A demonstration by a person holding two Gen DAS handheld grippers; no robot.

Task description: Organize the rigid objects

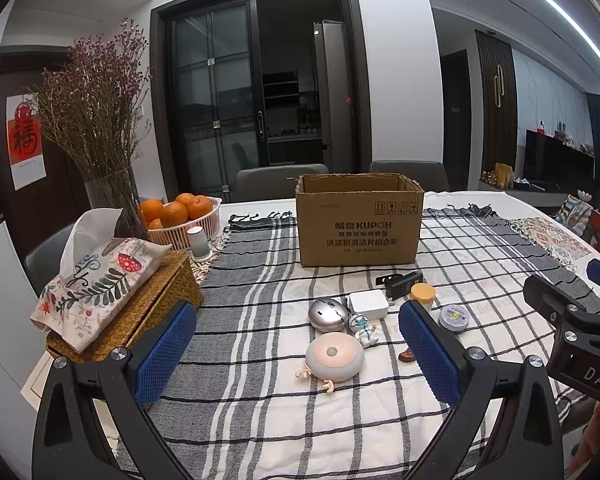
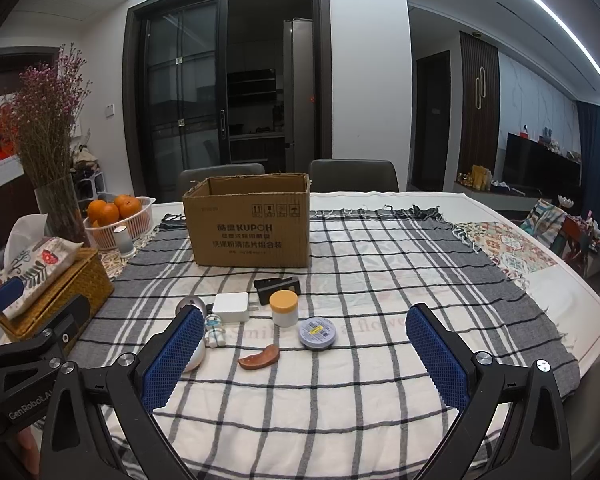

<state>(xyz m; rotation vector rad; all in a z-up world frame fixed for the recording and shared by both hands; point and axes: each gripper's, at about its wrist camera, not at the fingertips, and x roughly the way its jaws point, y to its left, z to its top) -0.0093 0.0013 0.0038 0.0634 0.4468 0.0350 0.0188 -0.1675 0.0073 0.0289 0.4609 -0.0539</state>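
Both grippers hang above the near edge of the checked cloth (image 2: 360, 264), neither in contact with any item.

Left gripper (image 1: 300, 354): fingers spread wide, nothing between the pads (image 1: 162, 354). In the left wrist view the round pink-and-white toy (image 1: 334, 356) lies on the cloth in the gap between the fingers, beyond the tips and clear of them. Just beyond it stand the small white figurine (image 1: 362, 326) and the silver oval object (image 1: 327, 312), the two close together. The white charger (image 1: 368, 305) sits just beyond those, with the black adapter (image 1: 400, 282) farther still. The right finger of this gripper partly covers the yellow-lidded jar (image 1: 423, 294) and the small brown piece (image 1: 406, 355). The round tin (image 1: 454, 317) lies to the right of that finger.

Right gripper (image 2: 304, 354): fingers likewise spread wide, holding nothing; pads (image 2: 438, 354) are above the cloth. In the right wrist view the brown piece (image 2: 260, 357) lies between the fingers, nearer the left one, apart from both. The tin (image 2: 318, 333) lies just beyond it, centre of the gap. The jar (image 2: 284, 307) stands upright beyond the tin, beside the charger (image 2: 231, 307); the adapter (image 2: 278, 286) lies behind both. The figurine (image 2: 215, 330) stands just right of the left finger, which hides most of the round toy and silver object.

The cardboard box (image 2: 252, 224) stands open-topped at the far side of the cloth, well apart from the cluster of items. At the far left are a fruit basket (image 1: 204, 222) of oranges, a vase (image 1: 112, 204) of dried flowers and a wicker tissue box (image 1: 140, 304).
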